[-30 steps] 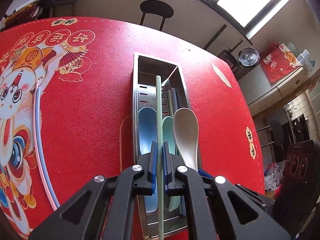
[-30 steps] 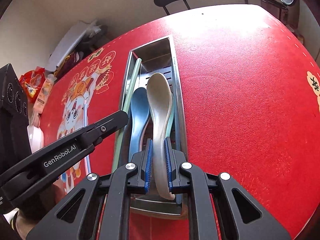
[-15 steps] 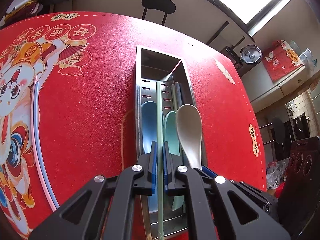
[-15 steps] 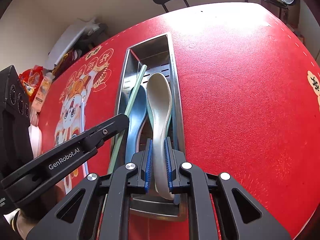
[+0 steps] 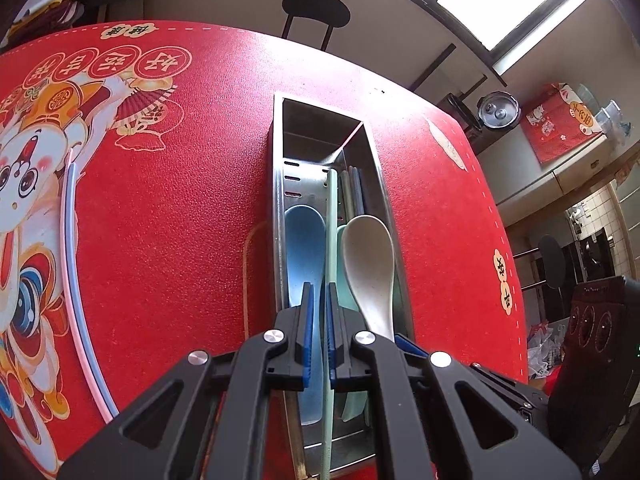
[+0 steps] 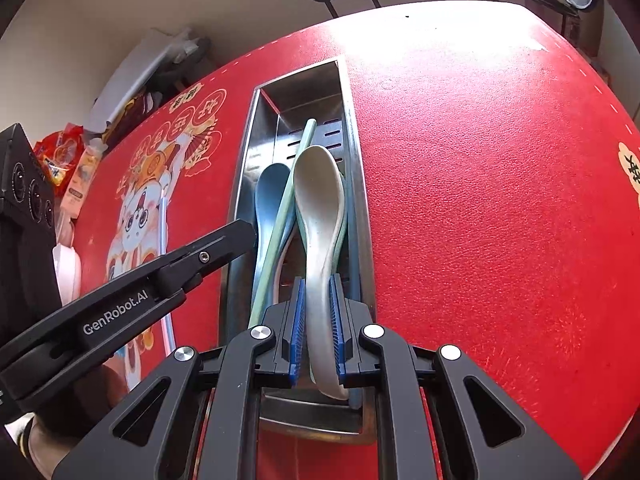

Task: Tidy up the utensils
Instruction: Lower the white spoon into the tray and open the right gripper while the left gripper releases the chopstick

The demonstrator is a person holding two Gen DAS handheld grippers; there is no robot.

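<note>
A long steel tray (image 5: 278,184) (image 6: 357,160) lies lengthwise on the red mat. It holds a blue spoon (image 5: 302,248) (image 6: 270,200), a green spoon (image 5: 342,272) and some sticks (image 5: 354,188). My left gripper (image 5: 318,292) (image 6: 246,234) is shut on a pale green chopstick (image 5: 331,220) (image 6: 294,176), whose far end slants into the tray. My right gripper (image 6: 318,284) is shut on the handle of a cream spoon (image 6: 318,200) (image 5: 368,256), bowl forward over the tray's right side. A pink and a blue chopstick (image 5: 70,240) lie on the mat's left.
The mat (image 6: 480,200) has a printed cartoon figure (image 5: 24,168) at left. A black chair (image 5: 316,8) stands past the far edge and a metal pot (image 5: 499,111) at right. Snack packets (image 6: 60,160) sit off the mat's left, and a black device (image 5: 592,320) at right.
The green chopstick's far end has swung from over the tray's left rim to inside the tray. The cream spoon stays gripped over the tray.
</note>
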